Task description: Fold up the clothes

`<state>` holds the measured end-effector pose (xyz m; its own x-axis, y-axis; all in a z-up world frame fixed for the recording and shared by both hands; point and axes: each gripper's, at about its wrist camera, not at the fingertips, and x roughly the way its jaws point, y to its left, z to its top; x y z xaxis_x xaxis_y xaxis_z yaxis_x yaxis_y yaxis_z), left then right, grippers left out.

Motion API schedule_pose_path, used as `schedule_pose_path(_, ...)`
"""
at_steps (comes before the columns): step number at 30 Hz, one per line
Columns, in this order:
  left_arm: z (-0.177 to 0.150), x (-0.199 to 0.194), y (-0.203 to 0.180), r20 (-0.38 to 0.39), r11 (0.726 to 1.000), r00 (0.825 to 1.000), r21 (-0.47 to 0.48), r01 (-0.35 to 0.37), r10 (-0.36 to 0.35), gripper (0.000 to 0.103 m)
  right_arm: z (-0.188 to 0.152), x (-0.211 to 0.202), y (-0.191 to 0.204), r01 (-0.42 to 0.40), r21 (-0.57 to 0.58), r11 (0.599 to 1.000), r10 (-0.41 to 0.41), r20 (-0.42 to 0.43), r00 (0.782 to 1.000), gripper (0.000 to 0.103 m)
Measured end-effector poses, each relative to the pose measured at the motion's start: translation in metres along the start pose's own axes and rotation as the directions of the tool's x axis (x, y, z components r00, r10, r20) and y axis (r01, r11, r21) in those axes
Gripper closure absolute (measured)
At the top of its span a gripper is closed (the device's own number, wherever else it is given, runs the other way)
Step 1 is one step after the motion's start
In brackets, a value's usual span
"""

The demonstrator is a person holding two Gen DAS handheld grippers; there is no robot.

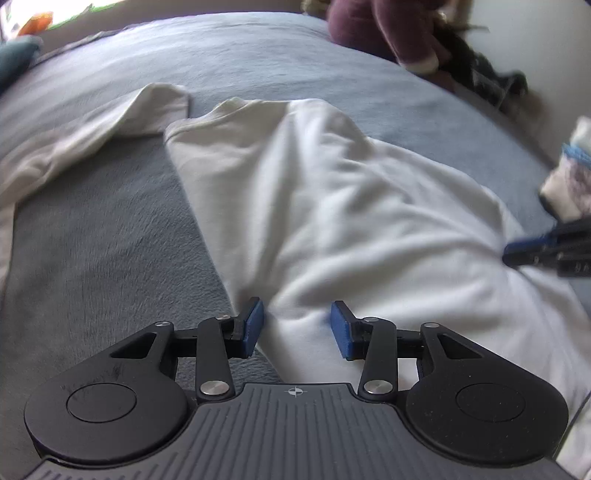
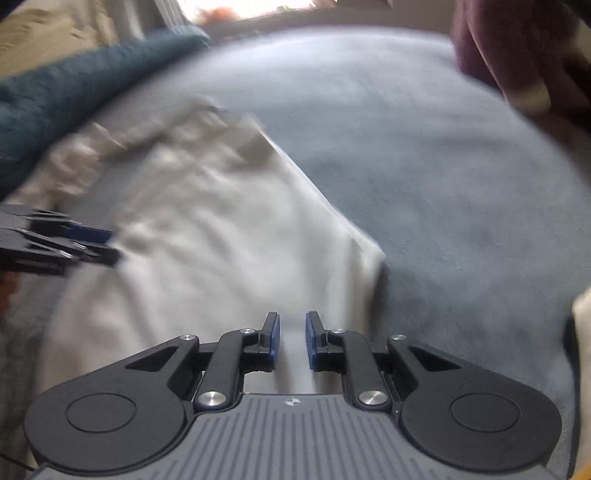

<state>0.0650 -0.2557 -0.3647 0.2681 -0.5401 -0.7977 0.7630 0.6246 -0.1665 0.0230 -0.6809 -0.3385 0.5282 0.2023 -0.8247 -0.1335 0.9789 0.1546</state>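
Note:
A white long-sleeved shirt [image 1: 332,206] lies spread on a grey-blue blanket [image 1: 110,240], collar end far from me, one sleeve [image 1: 92,136] stretched out to the left. My left gripper [image 1: 297,326] is low over the shirt's near left edge, open, with a soft ridge of cloth lying between its blue pads. In the blurred right wrist view, my right gripper [image 2: 293,339] sits at the near right corner of the shirt [image 2: 221,240], its pads only a narrow gap apart with white cloth filling it. Each gripper shows in the other's view, the right gripper [image 1: 511,253] and the left gripper [image 2: 110,243].
A person in a maroon sleeve [image 1: 388,33] sits at the far right of the bed beside dark items. A teal cloth [image 2: 74,85] lies at the far left. Light folded items [image 1: 572,170] rest at the right edge. Bare blanket [image 2: 461,184] stretches right of the shirt.

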Motion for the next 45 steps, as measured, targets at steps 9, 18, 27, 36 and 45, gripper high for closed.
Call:
schedule_pose_path(9, 0.08, 0.021, -0.005, 0.114, 0.995, 0.989, -0.02, 0.099, -0.096, 0.062, 0.022, -0.008, 0.0, 0.024, 0.016, 1.0, -0.026, 0.124, 0.992, 0.088)
schedule_pose_path(18, 0.118, 0.066, -0.012, 0.11, 0.991, 0.987, -0.054, 0.123, -0.116, 0.063, 0.021, -0.009, 0.008, 0.097, 0.017, 0.995, -0.098, 0.185, 0.978, 0.092)
schedule_pose_path(27, 0.142, 0.108, -0.023, 0.09, 0.995, 0.993, -0.066, 0.078, -0.072, 0.062, 0.018, 0.019, -0.006, 0.099, 0.124, 0.987, -0.118, 0.158, 0.98, 0.092)
schedule_pose_path(36, 0.123, 0.023, -0.015, 0.16, 0.996, 0.986, -0.078, 0.051, -0.038, 0.062, 0.018, 0.025, -0.012, 0.08, 0.136, 0.988, -0.094, 0.1, 0.991, 0.095)
schedule_pose_path(45, 0.036, -0.099, -0.037, 0.184, 0.993, 0.983, -0.115, 0.04, -0.019, 0.062, 0.019, -0.099, -0.028, -0.128, 0.121, 0.984, 0.109, 0.154, 0.982, 0.086)
